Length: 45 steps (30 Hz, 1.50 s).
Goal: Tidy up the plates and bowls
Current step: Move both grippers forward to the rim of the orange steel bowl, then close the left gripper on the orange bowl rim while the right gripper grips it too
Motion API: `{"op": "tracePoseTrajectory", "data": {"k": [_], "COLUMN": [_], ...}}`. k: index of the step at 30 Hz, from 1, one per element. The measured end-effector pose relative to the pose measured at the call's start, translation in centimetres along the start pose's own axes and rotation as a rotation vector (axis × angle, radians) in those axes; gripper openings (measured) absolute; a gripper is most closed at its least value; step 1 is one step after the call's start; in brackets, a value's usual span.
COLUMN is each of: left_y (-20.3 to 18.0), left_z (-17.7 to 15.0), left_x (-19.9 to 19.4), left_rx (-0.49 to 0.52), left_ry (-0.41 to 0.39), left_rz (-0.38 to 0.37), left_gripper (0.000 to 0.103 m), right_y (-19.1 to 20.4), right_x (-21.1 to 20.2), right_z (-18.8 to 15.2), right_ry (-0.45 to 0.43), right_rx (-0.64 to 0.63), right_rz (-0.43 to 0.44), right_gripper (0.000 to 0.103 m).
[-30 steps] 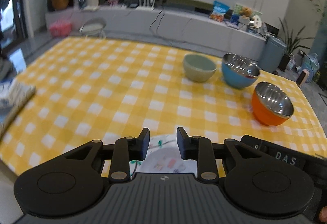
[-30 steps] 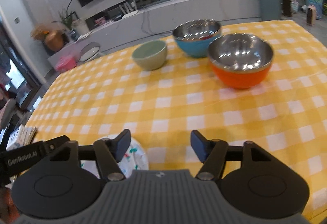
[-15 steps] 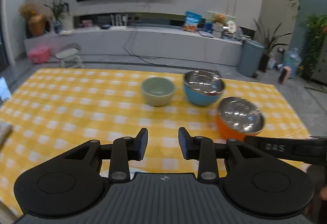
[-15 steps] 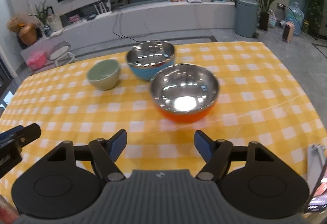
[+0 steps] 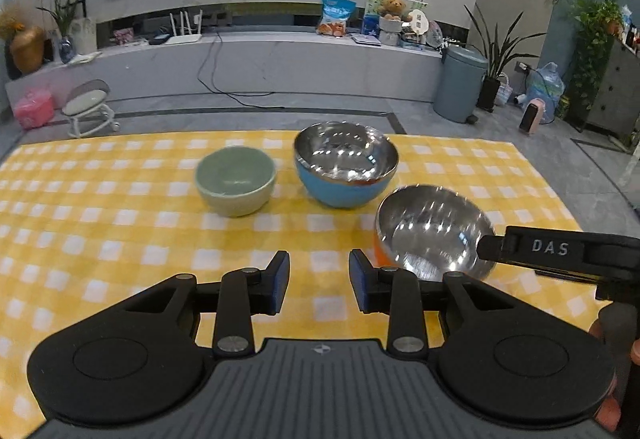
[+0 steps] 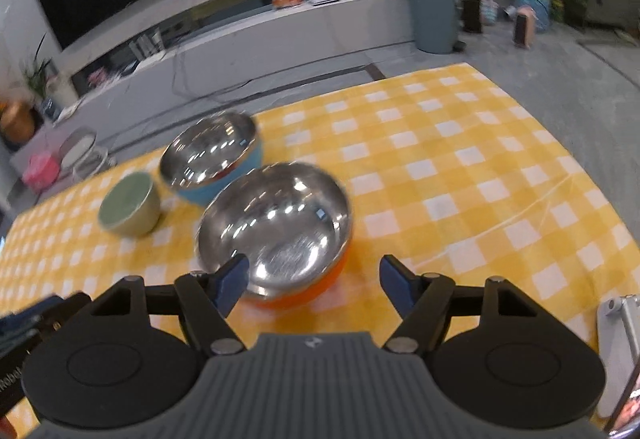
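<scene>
On the checked table (image 6: 460,167) three bowls stand in a loose row: blue bowl (image 6: 216,167), orange bowl (image 6: 276,235), green bowl (image 6: 130,209). The orange bowl sits nearest, just ahead and slightly left of the right gripper (image 6: 314,281), whose jaws stand wide apart and empty. The left gripper (image 5: 319,285), partly open and empty, points between the green and blue bowls.

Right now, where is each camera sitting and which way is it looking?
Left wrist view: sits on the left claw, looking across the yellow checked tablecloth at the pale green ceramic bowl; the right claw's arm pokes in at right.
Right wrist view: sits on the right claw, looking down at the orange steel-lined bowl; both claws are open and empty.
Both show the blue steel-lined bowl.
</scene>
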State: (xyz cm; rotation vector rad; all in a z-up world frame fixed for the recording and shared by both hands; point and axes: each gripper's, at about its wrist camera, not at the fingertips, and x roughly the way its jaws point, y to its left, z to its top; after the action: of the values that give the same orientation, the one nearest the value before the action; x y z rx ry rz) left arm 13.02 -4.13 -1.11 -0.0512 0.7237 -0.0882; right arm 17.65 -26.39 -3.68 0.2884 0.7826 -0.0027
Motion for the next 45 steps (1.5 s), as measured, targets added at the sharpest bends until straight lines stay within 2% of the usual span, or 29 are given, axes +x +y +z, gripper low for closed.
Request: {"op": "tracePoseTrajectory", "data": {"k": [1,3,4,6,12,17,21,22,24,26,28,30,35,40,45], "left_y": [-0.1,-0.2,-0.3,-0.6,-1.9,-2.3,-2.7,-2.8,-3.0,-3.2,-3.5,-3.7,-3.4,-3.1,-2.3], "left_z": [0.3,0.8,1.1,1.5,1.4,1.2,1.3,1.4,1.5,1.4,1.4,1.4,1.5,1.5,1.2], "left_x": [0.4,1.4,2.0,3.1,6.3,8.1,8.9,9.0,9.4,9.5,9.5,9.4,8.4,6.3,4.2], "left_rx": [-0.001,-0.012,-0.025,-0.044,-0.05,-0.052,-0.057,-0.056,-0.057,-0.062,-0.054,-0.04,-0.04,-0.034,-0.055], "left_ry": [-0.003,-0.001,0.002,0.017,0.07,0.11,0.133,0.138,0.144,0.156,0.156,0.157,0.159,0.143,0.15], "left_rz": [-0.014,-0.031,-0.038,-0.06,-0.086,-0.101,-0.113,-0.11,-0.105,-0.11,-0.084,-0.063,-0.063,-0.042,-0.03], "left_gripper": [0.038,0.048,0.05,0.05,0.051,0.05,0.05,0.049,0.035,0.026,0.019,0.011,0.009,0.009,0.009], "right_y": [-0.4,-0.9,-1.2,-1.3,-1.8,-2.5,-2.5,-2.5,-2.6,-2.7,-2.7,-2.6,-2.6,-2.5,-1.7], "right_x": [0.3,1.1,1.5,2.4,4.9,5.9,6.5,6.7,6.8,6.8,6.6,6.4,6.2,5.5,3.7], "right_z": [0.4,1.0,1.1,1.4,1.1,0.8,0.7,0.7,0.7,0.7,0.7,0.7,0.7,0.5,0.1], "right_ry": [0.0,0.005,0.01,0.022,0.065,0.086,0.097,0.102,0.106,0.109,0.106,0.102,0.11,0.159,0.153], "right_rx": [0.026,0.068,0.084,0.093,0.079,0.124,0.12,0.121,0.128,0.135,0.14,0.132,0.144,0.16,0.123], "right_rz": [0.007,0.029,0.037,0.039,-0.014,0.012,0.021,0.022,0.027,0.039,0.054,0.052,0.032,0.061,0.095], "right_gripper": [0.071,0.071,0.069,0.063,0.058,0.055,0.045,0.044,0.037,0.031,0.023,0.022,0.017,0.015,0.014]}}
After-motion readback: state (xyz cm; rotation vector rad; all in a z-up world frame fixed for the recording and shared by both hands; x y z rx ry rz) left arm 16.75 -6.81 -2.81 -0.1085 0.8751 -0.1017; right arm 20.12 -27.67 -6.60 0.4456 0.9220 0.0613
